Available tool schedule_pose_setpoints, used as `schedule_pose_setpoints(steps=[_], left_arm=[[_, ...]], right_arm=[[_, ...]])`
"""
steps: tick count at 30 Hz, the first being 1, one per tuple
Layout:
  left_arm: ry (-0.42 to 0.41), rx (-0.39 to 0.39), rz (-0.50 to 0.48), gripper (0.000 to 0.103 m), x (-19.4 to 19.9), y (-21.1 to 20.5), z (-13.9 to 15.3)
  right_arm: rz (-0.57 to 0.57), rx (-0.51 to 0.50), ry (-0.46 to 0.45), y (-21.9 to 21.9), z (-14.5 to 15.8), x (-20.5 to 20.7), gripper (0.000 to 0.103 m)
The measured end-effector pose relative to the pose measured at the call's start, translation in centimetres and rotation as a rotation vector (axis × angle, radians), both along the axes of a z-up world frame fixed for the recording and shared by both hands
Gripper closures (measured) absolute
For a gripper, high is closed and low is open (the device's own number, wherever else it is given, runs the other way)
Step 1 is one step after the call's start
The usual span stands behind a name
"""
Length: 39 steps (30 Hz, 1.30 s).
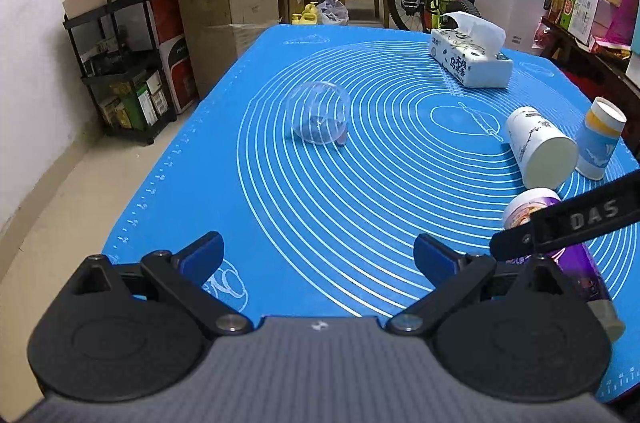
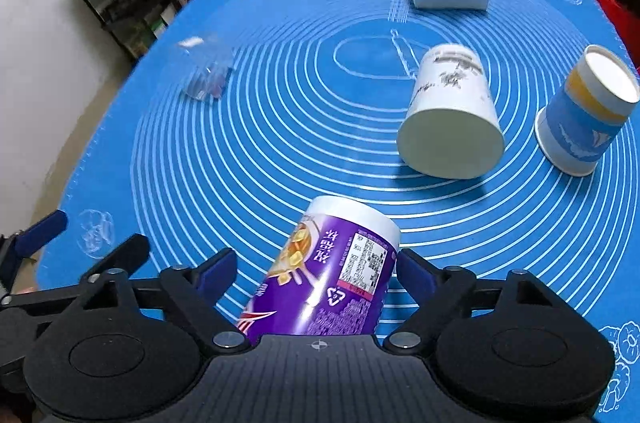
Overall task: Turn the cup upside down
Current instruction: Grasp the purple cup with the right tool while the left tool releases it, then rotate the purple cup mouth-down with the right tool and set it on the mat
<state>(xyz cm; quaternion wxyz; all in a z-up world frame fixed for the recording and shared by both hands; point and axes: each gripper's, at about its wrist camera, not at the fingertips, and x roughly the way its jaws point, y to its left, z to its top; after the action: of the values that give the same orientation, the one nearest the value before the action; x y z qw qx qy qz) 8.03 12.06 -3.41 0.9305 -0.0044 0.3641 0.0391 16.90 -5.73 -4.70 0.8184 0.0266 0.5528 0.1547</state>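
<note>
— Cup position?
— Purple cup [image 2: 340,271] sits between my right gripper's [image 2: 316,273] fingers, tilted, its white end pointing away from me over the blue mat [image 2: 280,143]. The right finger [image 2: 416,275] is just beside its wall; I cannot tell whether either pad presses it.
— Jaws?
— Spread wide about it. My left gripper [image 1: 318,257] is also spread, holding nothing, just left of the cup.
— Neighbours?
— White paper cup [image 2: 452,127] on its side beyond; blue-banded cup [image 2: 584,119] upside down to its right.
</note>
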Motion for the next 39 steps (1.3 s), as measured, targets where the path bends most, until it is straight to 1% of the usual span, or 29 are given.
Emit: schedule_pose_setpoints(steps=[2,5,6,8,10,13,16,20,22,23,24,27,28,31,33,35,39], left_arm=[[-0.002,-0.006,0.002,0.003,0.0,0.1,0.0],[-0.002,-0.010,0.007,0.003,0.0,0.3,0.0],[-0.002,-0.012,0.007,0.003,0.1,0.3,0.0],[-0.003,-0.013,0.008,0.003,0.1,0.3,0.0],[-0.004,-0.015,0.009,0.003,0.1,0.2,0.0],[-0.007,-0.024,0.012,0.003,0.2,0.2,0.2],[-0.011,-0.033,0.013,0.003,0.1,-0.1,0.4],[-0.015,-0.041,0.006,0.003,-0.2,-0.7,0.4],[-0.014,-0.043,0.001,0.003,-0.4,-1.0,0.4],[-0.013,-0.044,-0.002,0.003,-0.4,-1.2,0.3],[-0.011,-0.044,-0.005,0.003,-0.5,-1.3,0.3],[-0.002,-0.040,-0.017,0.003,-0.5,-2.0,0.1],[-0.001,-0.038,-0.021,0.003,-0.6,-2.2,0.1],[0.001,-0.034,-0.032,0.003,-0.7,-2.7,0.0],[-0.001,-0.031,-0.037,0.003,-0.7,-3.0,0.1],[-0.004,-0.031,-0.042,0.003,-0.7,-3.3,0.2],[-0.013,-0.030,-0.051,0.003,-1.0,-3.8,0.6]], right_arm=[[-0.012,-0.014,0.023,-0.1,-0.5,0.3,0.028],[-0.007,0.015,0.024,-0.6,-0.5,0.2,0.030],[0.000,0.035,0.012,-0.8,-0.5,0.0,0.031],[0.013,0.066,-0.044,-1.2,0.1,-0.8,0.032],[0.009,0.046,-0.137,-1.4,1.1,-1.8,0.033],[0.002,0.010,-0.311,-1.8,2.8,-3.8,0.034],[-0.014,-0.017,-0.458,-2.3,3.5,-5.2,0.034],[-0.014,-0.082,-0.678,-2.6,3.5,-7.3,0.035],[-0.006,-0.119,-0.763,-2.5,3.3,-8.3,0.036],[-0.002,-0.141,-0.791,-2.5,3.1,-8.7,0.036],[0.007,-0.154,-0.798,-2.4,2.8,-8.9,0.036],[0.020,-0.152,-0.759,-2.6,1.9,-8.9,0.036],[0.014,-0.149,-0.768,-2.7,1.9,-9.0,0.036],[0.015,-0.133,-0.750,-2.9,2.0,-8.6,0.036],[0.033,-0.142,-0.740,-2.6,2.0,-8.3,0.036],[0.026,-0.145,-0.735,-2.6,1.9,-8.2,0.035],[0.003,-0.108,-0.717,-3.5,2.0,-8.5,0.027]])
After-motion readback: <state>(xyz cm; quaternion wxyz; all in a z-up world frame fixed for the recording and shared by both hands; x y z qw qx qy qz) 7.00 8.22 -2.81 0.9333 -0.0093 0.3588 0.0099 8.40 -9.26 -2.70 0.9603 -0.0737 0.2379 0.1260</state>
